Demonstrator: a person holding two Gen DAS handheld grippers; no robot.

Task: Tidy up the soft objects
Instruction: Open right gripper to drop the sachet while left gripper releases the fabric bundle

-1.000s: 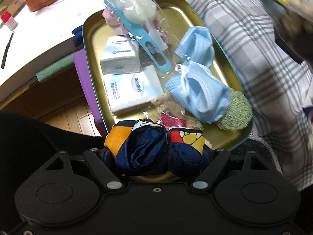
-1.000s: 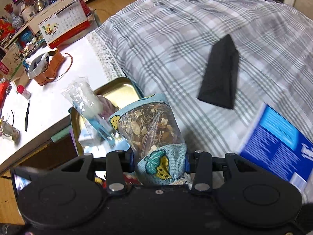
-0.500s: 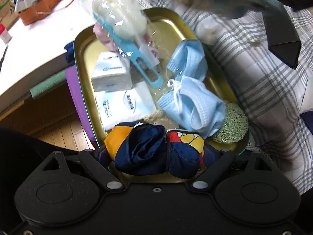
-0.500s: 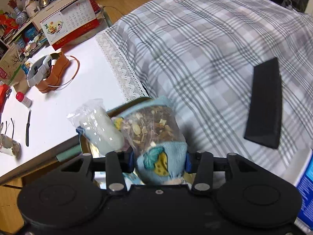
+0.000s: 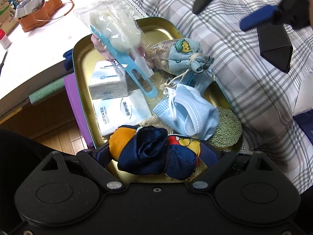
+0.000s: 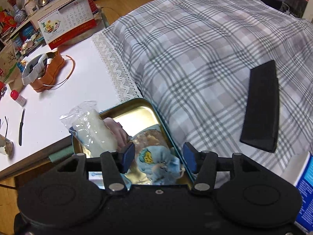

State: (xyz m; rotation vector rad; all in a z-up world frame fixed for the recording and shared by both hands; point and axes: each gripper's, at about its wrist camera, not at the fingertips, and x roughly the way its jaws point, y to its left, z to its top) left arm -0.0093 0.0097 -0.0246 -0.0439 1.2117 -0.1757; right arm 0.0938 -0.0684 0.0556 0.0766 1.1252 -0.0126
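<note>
Sachet (image 5: 183, 55) in tray (image 5: 82, 62), seemingly released.

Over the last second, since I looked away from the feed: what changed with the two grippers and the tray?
The right gripper let go of the blue sachet, which now lies in the gold tray above the face masks; its jaws stand open over it. The left gripper stays clamped on the navy cloth bundle.
</note>
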